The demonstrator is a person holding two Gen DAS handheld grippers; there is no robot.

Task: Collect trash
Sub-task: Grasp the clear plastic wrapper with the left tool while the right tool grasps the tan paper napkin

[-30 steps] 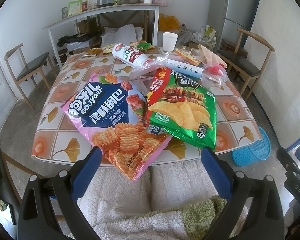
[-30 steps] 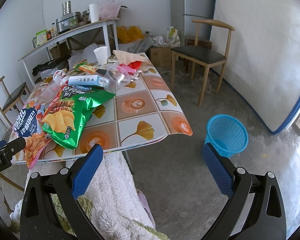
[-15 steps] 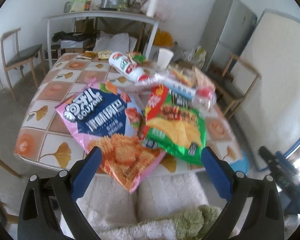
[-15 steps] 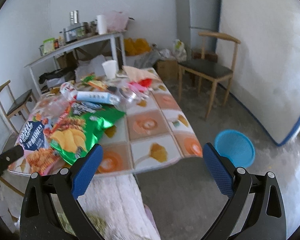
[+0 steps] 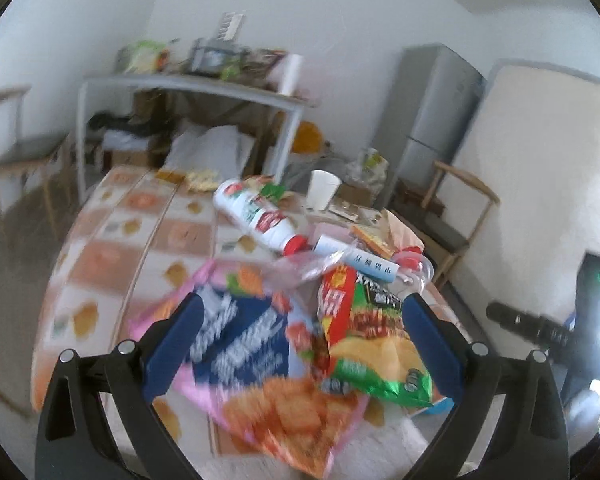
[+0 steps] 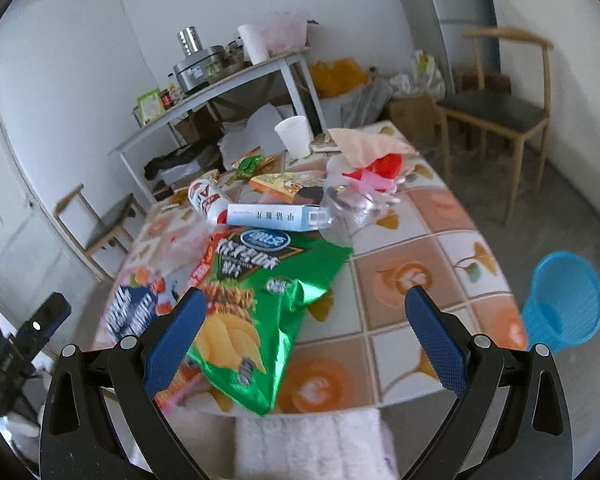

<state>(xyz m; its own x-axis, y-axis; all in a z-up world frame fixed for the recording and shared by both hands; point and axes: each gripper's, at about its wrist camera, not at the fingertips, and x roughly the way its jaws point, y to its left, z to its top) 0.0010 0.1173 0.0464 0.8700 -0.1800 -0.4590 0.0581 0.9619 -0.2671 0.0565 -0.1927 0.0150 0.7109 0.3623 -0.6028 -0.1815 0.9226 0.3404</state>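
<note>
Both grippers, left [image 5: 300, 340] and right [image 6: 300, 334], hovered spread wide and empty above the near edge of the tiled-pattern table [image 6: 412, 248], where a crumpled green foil crisp bag [image 6: 260, 304] lay beside a pink-and-blue snack bag [image 5: 252, 344].

Green chip bag [image 6: 256, 312] overlaps pink snack bag [image 5: 256, 364]; both flat.
</note>
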